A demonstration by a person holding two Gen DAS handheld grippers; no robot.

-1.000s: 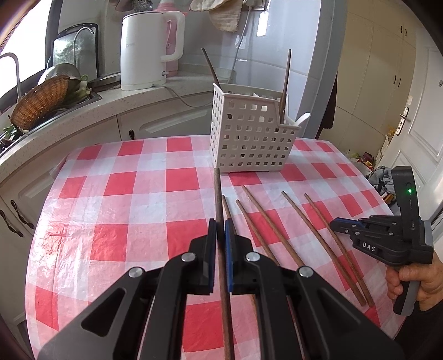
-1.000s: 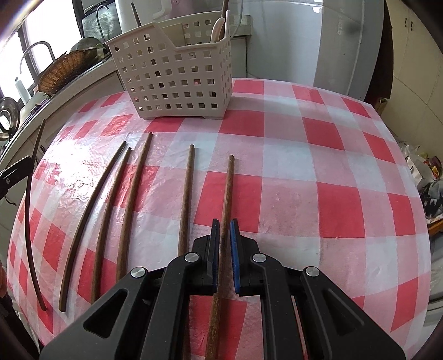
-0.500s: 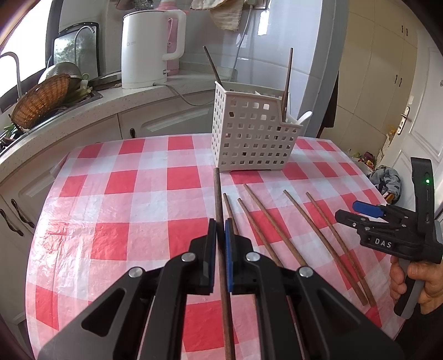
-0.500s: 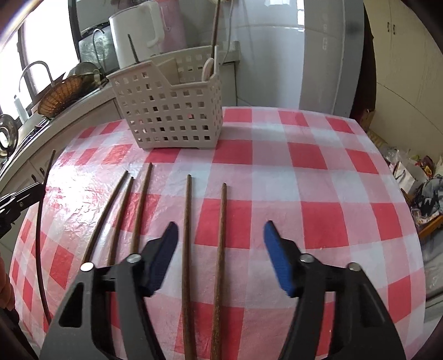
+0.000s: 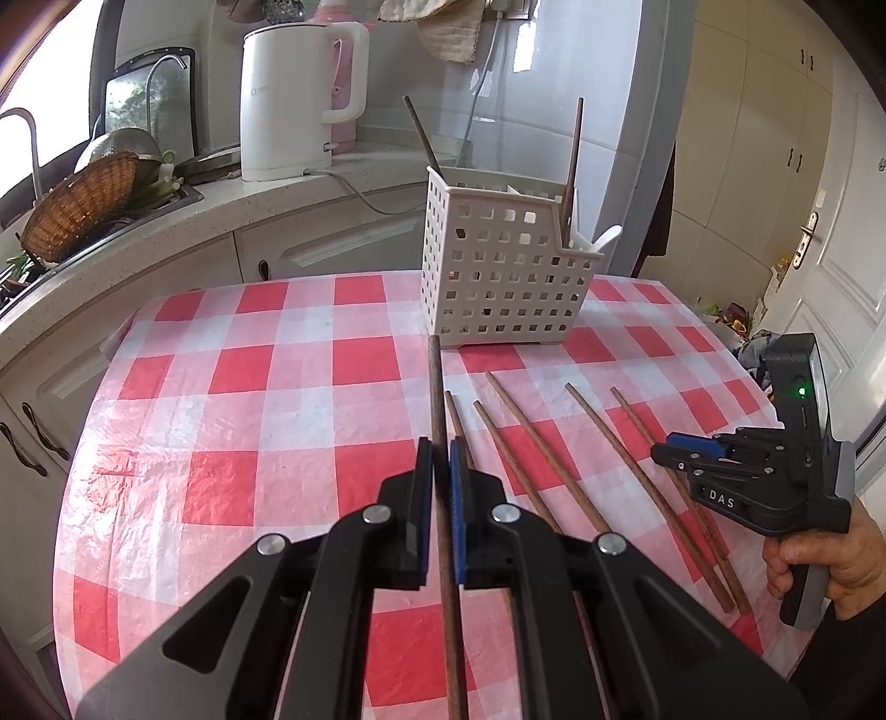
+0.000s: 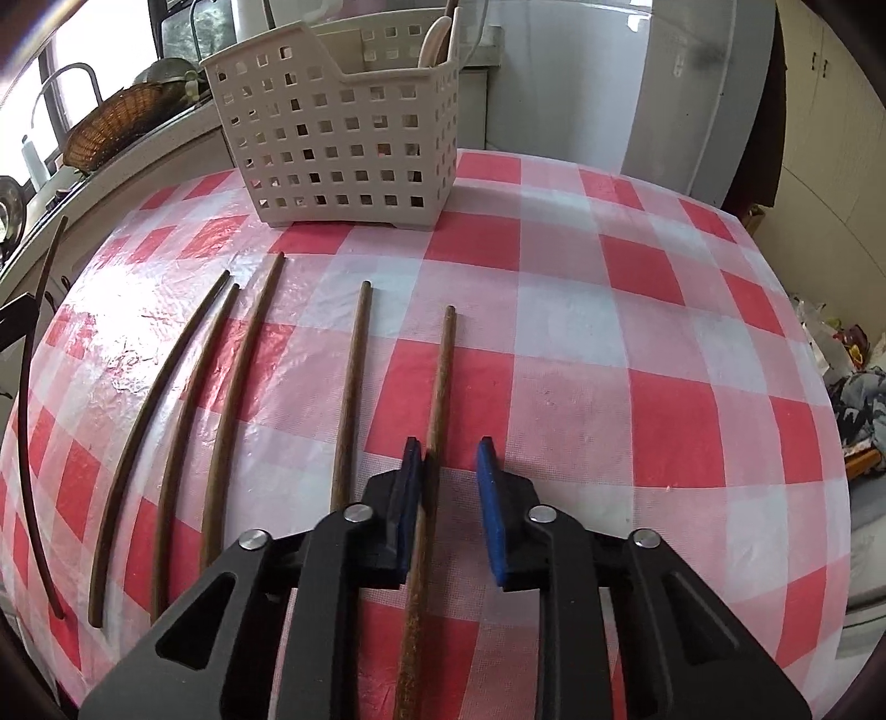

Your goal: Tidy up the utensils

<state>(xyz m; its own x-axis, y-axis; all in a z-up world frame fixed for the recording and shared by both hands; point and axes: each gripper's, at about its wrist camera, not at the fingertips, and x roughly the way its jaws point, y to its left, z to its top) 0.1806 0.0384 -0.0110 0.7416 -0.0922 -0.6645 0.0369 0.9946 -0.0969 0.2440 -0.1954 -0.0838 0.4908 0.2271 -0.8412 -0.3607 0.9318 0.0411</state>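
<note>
Left gripper (image 5: 441,471) jaws clamped on one long brown wooden chopstick (image 5: 437,399), tip aimed ahead at the white perforated plastic basket (image 5: 501,277), ready for dropping in. Right gripper (image 6: 446,471) jaws narrowing around the rightmost brown chopstick (image 6: 437,399) lying flat on the checked desk (image 6: 609,332), not yet pinched; four more to their left.

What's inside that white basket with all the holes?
The white basket holds two dark sticks that lean out of the top, probably chopsticks, and a pale spoon. Its walls hide whatever lies lower down, so any other contents cannot be made out.

A home kitchen: kettle (image 5: 288,99), sink (image 5: 138,213), checked tablecloth (image 5: 249,387).
</note>
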